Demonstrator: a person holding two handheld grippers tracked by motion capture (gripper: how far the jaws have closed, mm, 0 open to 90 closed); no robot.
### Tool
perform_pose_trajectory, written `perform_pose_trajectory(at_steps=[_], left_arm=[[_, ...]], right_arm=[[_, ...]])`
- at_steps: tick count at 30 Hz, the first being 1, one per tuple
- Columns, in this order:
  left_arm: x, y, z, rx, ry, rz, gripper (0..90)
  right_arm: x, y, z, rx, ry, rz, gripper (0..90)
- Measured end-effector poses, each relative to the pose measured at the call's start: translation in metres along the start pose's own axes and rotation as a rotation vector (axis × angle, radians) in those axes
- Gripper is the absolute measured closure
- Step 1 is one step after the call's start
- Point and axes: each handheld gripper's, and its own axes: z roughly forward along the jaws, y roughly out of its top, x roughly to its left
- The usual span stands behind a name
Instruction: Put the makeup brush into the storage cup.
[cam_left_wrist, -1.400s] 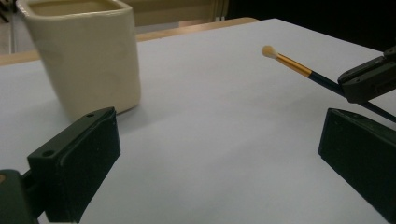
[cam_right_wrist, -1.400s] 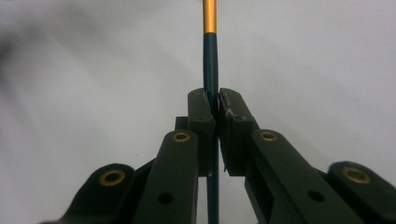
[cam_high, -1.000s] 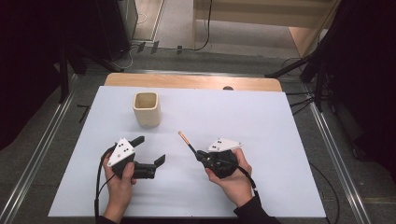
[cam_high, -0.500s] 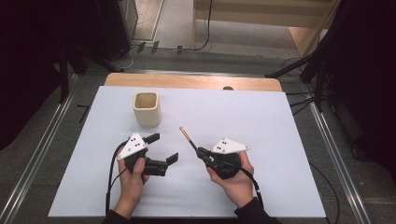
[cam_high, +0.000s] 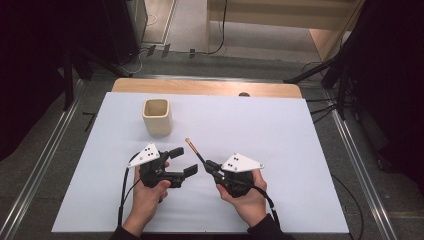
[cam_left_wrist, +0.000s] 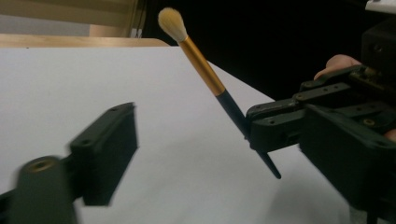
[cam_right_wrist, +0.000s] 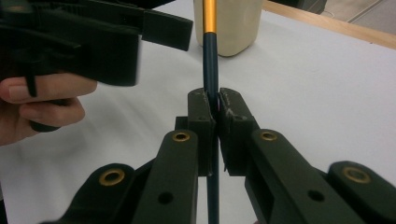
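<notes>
A paintbrush (cam_high: 195, 150) with a pale tuft, gold ferrule and dark handle points away and to the left. My right gripper (cam_high: 210, 165) is shut on its handle; the right gripper view has the handle (cam_right_wrist: 210, 51) rising from between the closed pads (cam_right_wrist: 201, 112). My left gripper (cam_high: 183, 161) stands open just left of the brush, with nothing between its jaws. In the left gripper view one of its own fingers (cam_left_wrist: 107, 154) is at the lower left, while the brush (cam_left_wrist: 201, 65) slants up from the right gripper (cam_left_wrist: 275, 128). A cream cup (cam_high: 157, 116) stands upright farther back on the left.
The white table sheet (cam_high: 280, 130) has free room to the right and behind the grippers. A wooden strip (cam_high: 200, 87) runs along its far edge. Metal rails (cam_high: 45, 165) flank the table on the floor. The cup (cam_right_wrist: 233, 28) rises behind the brush in the right gripper view.
My left gripper has moved right, close to the brush and the right gripper, and stays open. The right gripper has kept the brush and barely shifted.
</notes>
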Motion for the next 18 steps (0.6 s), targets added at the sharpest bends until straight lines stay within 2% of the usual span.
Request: perform_pose_trajectory(at_steps=[2, 8, 10, 12, 18], left_arm=[[0.000, 0.000, 0.003, 0.011, -0.009, -0.040, 19.9], [-0.002, 0.001, 0.004, 0.007, -0.012, -0.074, 37.5], [-0.001, 0.002, 0.004, 0.007, -0.029, -0.095, 42.2], [0.002, 0.002, 0.004, 0.011, -0.056, -0.138, 49.5], [0.003, 0.002, 0.005, 0.011, -0.072, -0.167, 56.5]], right_arm=[[0.001, 0.000, 0.000, -0.004, 0.003, -0.004, 85.8], [0.005, -0.001, 0.002, -0.014, 0.009, -0.014, 85.8], [0.007, -0.002, 0.002, -0.014, 0.011, -0.019, 85.9], [0.008, -0.002, 0.003, -0.020, 0.013, -0.023, 85.9], [0.011, -0.002, 0.003, -0.024, 0.015, -0.031, 85.9]])
